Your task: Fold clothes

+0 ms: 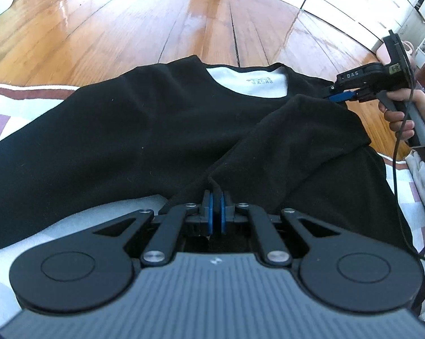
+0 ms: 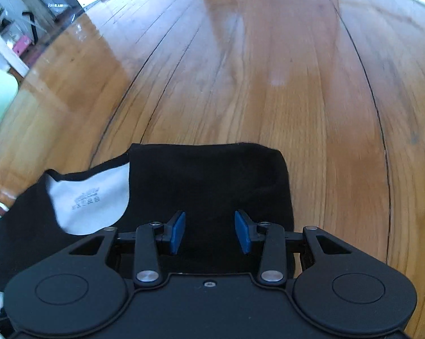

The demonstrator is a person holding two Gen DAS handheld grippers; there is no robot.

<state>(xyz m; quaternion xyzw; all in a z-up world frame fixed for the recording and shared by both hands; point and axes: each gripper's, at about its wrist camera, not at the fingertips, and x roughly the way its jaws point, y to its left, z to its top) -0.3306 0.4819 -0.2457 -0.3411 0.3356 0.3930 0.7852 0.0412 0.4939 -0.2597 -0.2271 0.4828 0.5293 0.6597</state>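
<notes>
Garment: a black top lies spread, front up, partly on a patterned rug and partly on the wooden floor, its white inner neck label toward the far end.
Fold so far: 1 side panel or sleeve lies turned over the body, running from the near hem up toward the right shoulder.
Left tongs: pressed together on a pinch of black cloth at the near end of that turned-over panel.
Right tongs: blue pads standing wide apart, holding nothing, hovering over the shoulder just beside the neck opening.
Hand: wraps the right tool's grip at the far right edge of the garment.
Step in hand, as I judge it: laying this panel straight along the body.
Doing it well: keep the left pinch low and taut so the edge runs parallel to the garment's side.
Right side: if it takes the shoulder end, bite both layers near the seam, not the loose collar.
Risk: thick fleecy cloth bunches; the ridge under the panel needs smoothing before the next fold.
Cable: hangs near the right edge and could snag the cloth.
</notes>
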